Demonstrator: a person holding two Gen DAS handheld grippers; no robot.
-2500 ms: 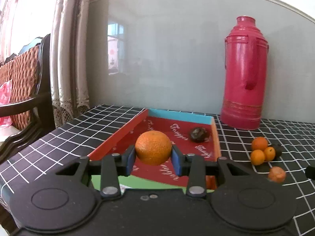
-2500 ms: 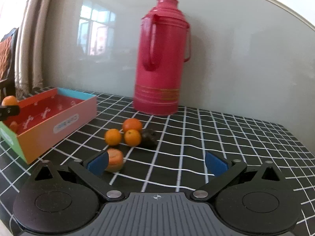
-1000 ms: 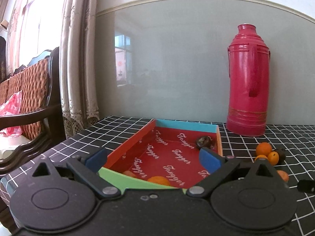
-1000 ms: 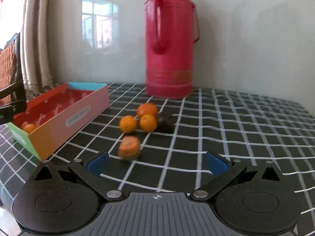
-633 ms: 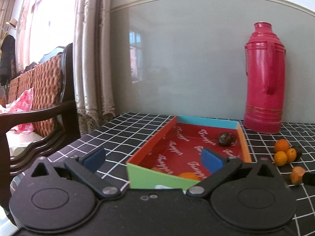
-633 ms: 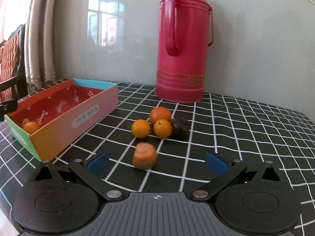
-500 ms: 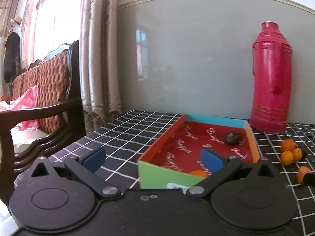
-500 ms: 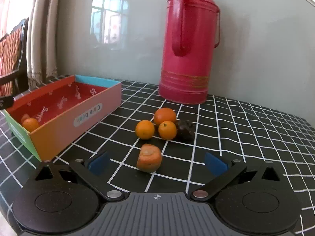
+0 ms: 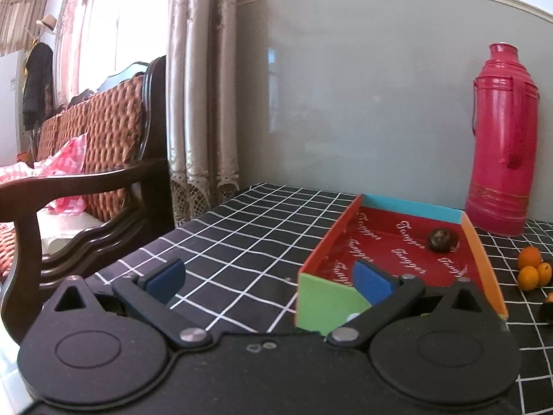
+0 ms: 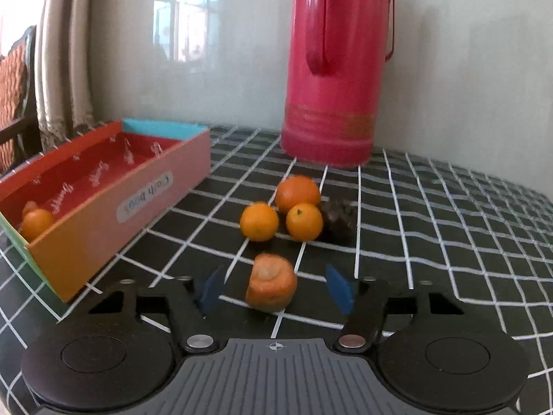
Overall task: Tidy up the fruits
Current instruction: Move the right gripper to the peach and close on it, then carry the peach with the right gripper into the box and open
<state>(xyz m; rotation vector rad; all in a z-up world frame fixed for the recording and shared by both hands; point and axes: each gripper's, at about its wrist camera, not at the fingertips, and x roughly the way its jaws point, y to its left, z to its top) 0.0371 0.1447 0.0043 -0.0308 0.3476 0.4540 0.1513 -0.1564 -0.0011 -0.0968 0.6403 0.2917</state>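
The surface [image 10: 449, 228], covered in a black cloth with a white grid, stood against a pale wall beside a wicker-backed chair [image 9: 100, 152]. A tall red thermos [image 10: 331, 69] stood upright at the back of it. To the thermos's left lay the colourful box [image 10: 114, 207], its red lining printed with white script; one orange fruit [image 10: 36, 223] sat in its near corner, and the left wrist view showed a dark fruit [image 9: 440, 239] near its far end. The left tool [image 9: 269, 276] hung over the near edge of the surface with its jaws spread wide and nothing between them, its right finger in front of the box's green end. The right tool [image 10: 276, 287] had just been closing its jaws around a peeled-looking orange piece [image 10: 271, 287] on the cloth, yet a gap showed on each side of it. Just beyond, three small oranges [image 10: 297, 207] clustered together, touching a dark fruit [image 10: 337, 221] on their right.
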